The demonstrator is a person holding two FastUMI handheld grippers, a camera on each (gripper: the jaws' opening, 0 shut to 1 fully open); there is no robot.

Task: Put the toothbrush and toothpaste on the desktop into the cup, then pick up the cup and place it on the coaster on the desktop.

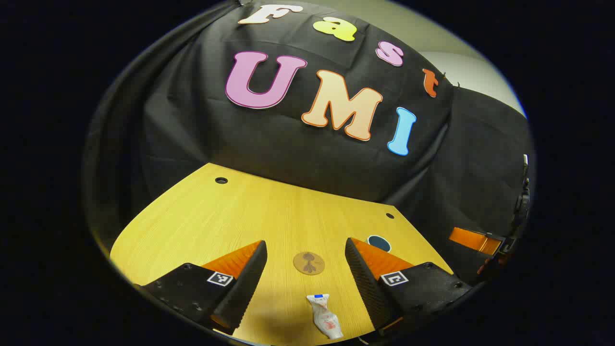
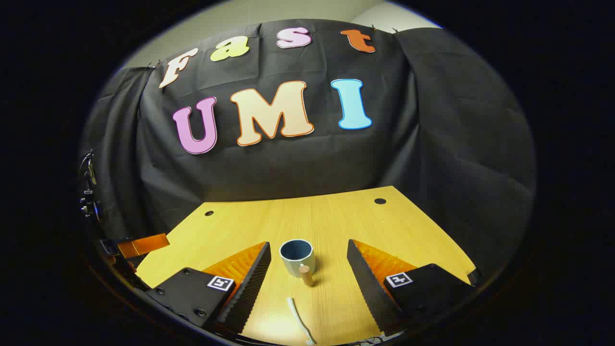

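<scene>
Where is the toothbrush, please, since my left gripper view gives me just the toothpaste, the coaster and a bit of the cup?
Observer: The toothbrush lies flat on the desk, between the open fingers of the right gripper.
Operator: Is it in the cup yet?
Observer: No, the cup stands upright beyond it, apparently empty.
Operator: Does the cup have a handle?
Observer: Yes, a wooden handle sticks out toward the right gripper.

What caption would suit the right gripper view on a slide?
Open right gripper hovers over the wooden desk, a toothbrush lying between its fingers and a cup just beyond.
</scene>
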